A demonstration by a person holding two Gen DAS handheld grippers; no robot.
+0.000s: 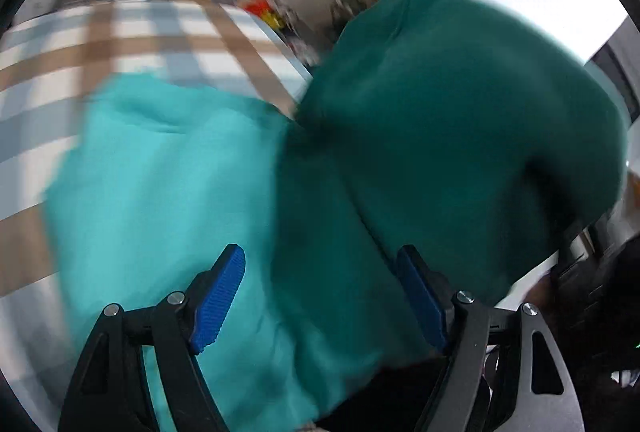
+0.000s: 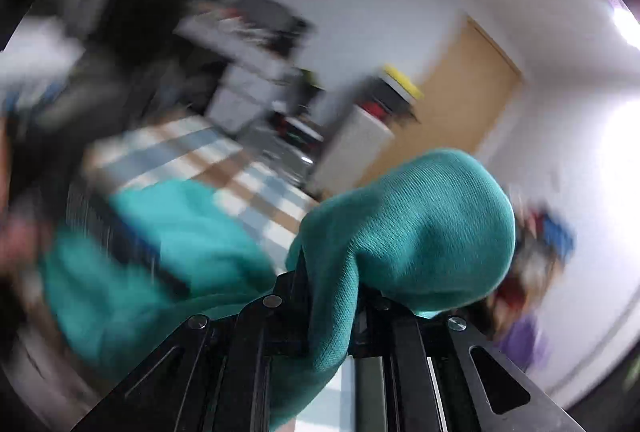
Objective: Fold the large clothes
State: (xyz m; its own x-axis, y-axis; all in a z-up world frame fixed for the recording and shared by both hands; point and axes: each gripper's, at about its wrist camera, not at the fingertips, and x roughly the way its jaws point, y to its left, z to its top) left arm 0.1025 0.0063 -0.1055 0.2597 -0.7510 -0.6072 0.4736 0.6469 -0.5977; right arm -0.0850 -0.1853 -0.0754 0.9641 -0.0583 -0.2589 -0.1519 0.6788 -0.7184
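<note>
A large teal garment (image 1: 168, 192) lies on a plaid-covered surface (image 1: 120, 40); its right part (image 1: 460, 120) is lifted up and looks darker. My left gripper (image 1: 320, 296) is open, its blue pads (image 1: 218, 300) spread wide just above the cloth, holding nothing. My right gripper (image 2: 332, 280) is shut on a bunched fold of the same garment (image 2: 420, 228), which bulges over its fingers; the rest of the cloth (image 2: 160, 252) trails down to the left. Both views are motion-blurred.
A wooden door (image 2: 452, 108) and white walls stand behind. Shelves with cluttered coloured items (image 1: 276, 16) sit past the surface's far edge. A white cabinet (image 2: 356, 148) stands near the door. Dark furniture (image 2: 80, 84) is at left.
</note>
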